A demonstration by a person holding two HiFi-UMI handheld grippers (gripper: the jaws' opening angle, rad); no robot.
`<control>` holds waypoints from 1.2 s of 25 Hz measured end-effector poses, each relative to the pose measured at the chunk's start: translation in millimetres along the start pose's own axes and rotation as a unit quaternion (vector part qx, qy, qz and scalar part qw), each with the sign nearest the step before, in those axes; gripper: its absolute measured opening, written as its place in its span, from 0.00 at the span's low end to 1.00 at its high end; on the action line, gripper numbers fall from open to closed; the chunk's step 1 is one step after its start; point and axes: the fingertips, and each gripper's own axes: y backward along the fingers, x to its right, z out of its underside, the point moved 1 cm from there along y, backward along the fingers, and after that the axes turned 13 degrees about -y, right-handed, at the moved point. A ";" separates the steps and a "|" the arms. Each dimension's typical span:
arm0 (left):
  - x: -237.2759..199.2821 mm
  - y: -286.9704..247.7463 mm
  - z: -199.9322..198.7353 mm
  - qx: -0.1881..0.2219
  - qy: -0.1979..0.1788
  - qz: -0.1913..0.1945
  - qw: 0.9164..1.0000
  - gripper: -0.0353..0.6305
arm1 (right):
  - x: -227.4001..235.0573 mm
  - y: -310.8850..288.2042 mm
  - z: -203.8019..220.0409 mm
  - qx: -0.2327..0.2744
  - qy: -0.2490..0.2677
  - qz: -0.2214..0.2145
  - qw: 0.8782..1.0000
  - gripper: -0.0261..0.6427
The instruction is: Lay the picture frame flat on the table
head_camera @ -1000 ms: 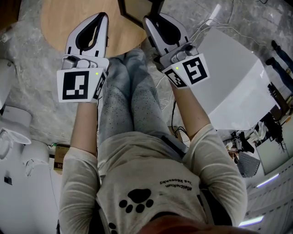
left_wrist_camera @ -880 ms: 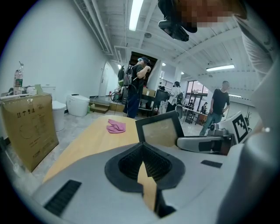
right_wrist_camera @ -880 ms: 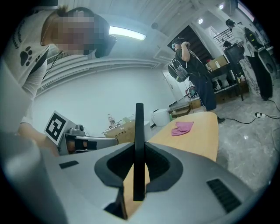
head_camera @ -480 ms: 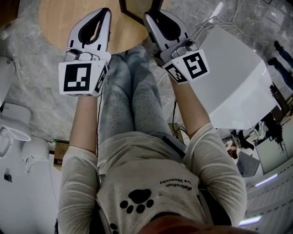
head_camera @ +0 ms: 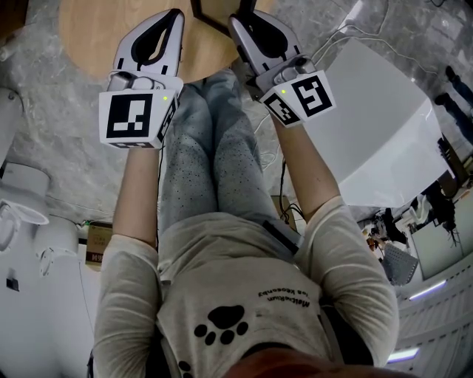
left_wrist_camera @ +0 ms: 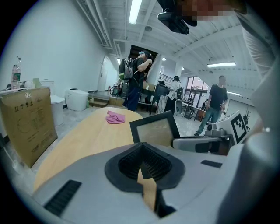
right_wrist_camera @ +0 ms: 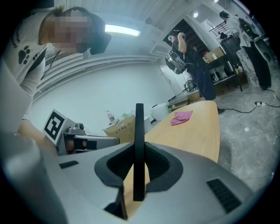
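Firmly pinched, the picture frame (left_wrist_camera: 154,129) stands upright over the near end of the wooden table (head_camera: 96,37).
Its thin black edge sits between the right gripper's (right_wrist_camera: 139,144) jaws, which clamp it; the left gripper (left_wrist_camera: 142,159), just beside it, has its jaws pressed together on nothing. A pink cloth (left_wrist_camera: 115,117) lies farther along the table.

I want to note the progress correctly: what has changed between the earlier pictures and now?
The left gripper and the right gripper both shifted slightly toward the table, up the head view, and the picture frame went along. Nothing was taken or released. Unchanged: the right gripper stays shut on the frame's edge, the frame is not yet flat, and the left gripper is shut and empty.
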 end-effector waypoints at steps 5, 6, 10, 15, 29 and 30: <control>-1.3 -3.8 6.6 -0.006 0.000 0.003 1.000 0.07 | 6.1 -6.3 8.0 -0.006 -0.010 -0.001 1.000 0.16; -1.1 -4.6 7.8 -0.007 0.000 0.003 1.000 0.07 | 7.5 -7.2 10.0 -0.008 -0.012 -0.001 1.000 0.16; 1.7 -8.4 12.4 -0.012 0.001 0.007 1.000 0.07 | 14.5 -9.8 18.9 -0.017 -0.019 0.001 1.000 0.16; 3.9 -12.8 16.8 -0.016 0.000 0.013 1.000 0.07 | 23.3 -14.5 27.4 -0.021 -0.040 0.004 0.999 0.16; 8.9 -22.1 28.9 -0.031 -0.001 0.027 0.999 0.07 | 34.3 -22.9 43.9 -0.036 -0.073 0.003 0.997 0.16; 9.1 -22.5 29.0 -0.031 -0.001 0.028 0.999 0.07 | 35.4 -23.0 45.2 -0.037 -0.077 0.003 0.996 0.16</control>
